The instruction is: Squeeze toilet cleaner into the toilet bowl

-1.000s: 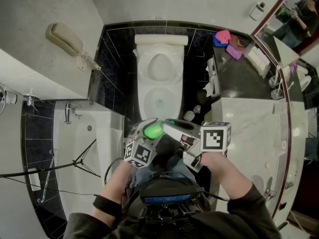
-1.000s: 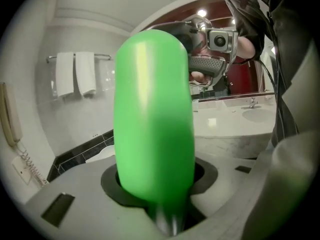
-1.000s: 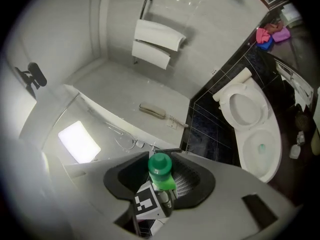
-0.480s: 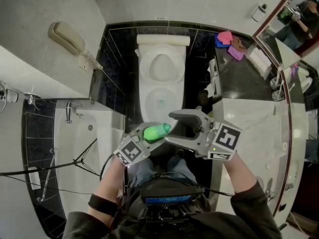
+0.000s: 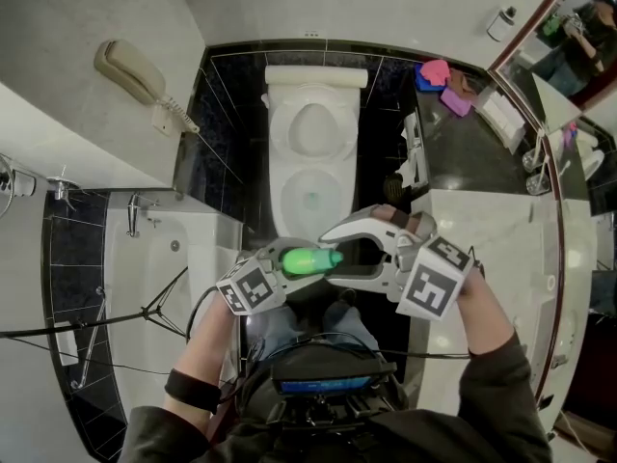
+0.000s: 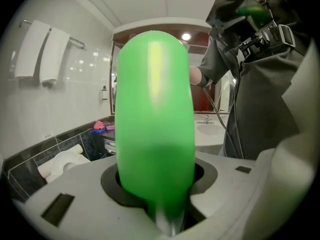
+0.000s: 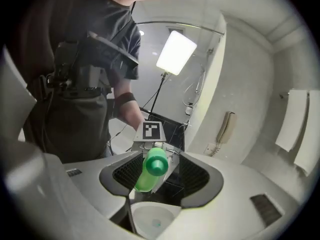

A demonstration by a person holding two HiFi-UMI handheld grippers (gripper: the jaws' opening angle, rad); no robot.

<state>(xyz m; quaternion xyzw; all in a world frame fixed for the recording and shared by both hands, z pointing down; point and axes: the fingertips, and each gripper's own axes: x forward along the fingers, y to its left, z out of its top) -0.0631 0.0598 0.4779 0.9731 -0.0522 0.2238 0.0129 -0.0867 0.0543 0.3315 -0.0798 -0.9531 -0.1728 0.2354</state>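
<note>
Left claw (image 5: 285,261) first: it is clenched on the green cleaner bottle (image 5: 307,259), holding it by the end away from the cap. That puts the bottle in the air in front of me, with the toilet bowl (image 5: 282,197) ahead of it and lower down.

What the next move turns on is the bottle's long axis. It lies almost level and runs from left to right, rear end in my left claw and cap (image 7: 156,165) pointing at my right claw (image 5: 355,251). From the right gripper view I look nearly straight down that axis, with the cap end-on.

My right claw is the one nearer the cap. Its jaws stand wide and are closing, with the cap between them and the pads on either side not touching it. I judge it needs only to close squarely across the axis to take the cap.
</note>
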